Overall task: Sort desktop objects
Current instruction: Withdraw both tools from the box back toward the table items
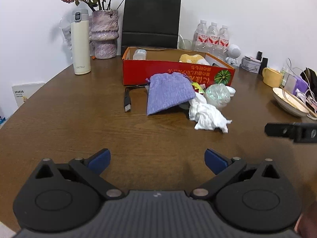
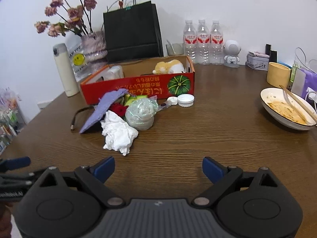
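Grippers left [image 1: 157,159] & right [image 2: 158,167] both apart over woodgrain table [image 2: 198,134], crumpled tissue [image 2: 117,133] ahead.

— How's the light?
— Bright, even, from overhead; soft shadows under things on the table [image 2: 198,134].
— Sharpness?
— Centre crisp; fisheye bends the table's edges, corners go dark.

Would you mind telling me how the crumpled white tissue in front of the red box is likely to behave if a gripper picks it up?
The crumpled white tissue looks soft and very light, so it would probably squash between the fingers and lift easily. Its loose folds may unfurl or dangle. It touches the purple pouch and the clear plastic wad, so those might shift slightly.
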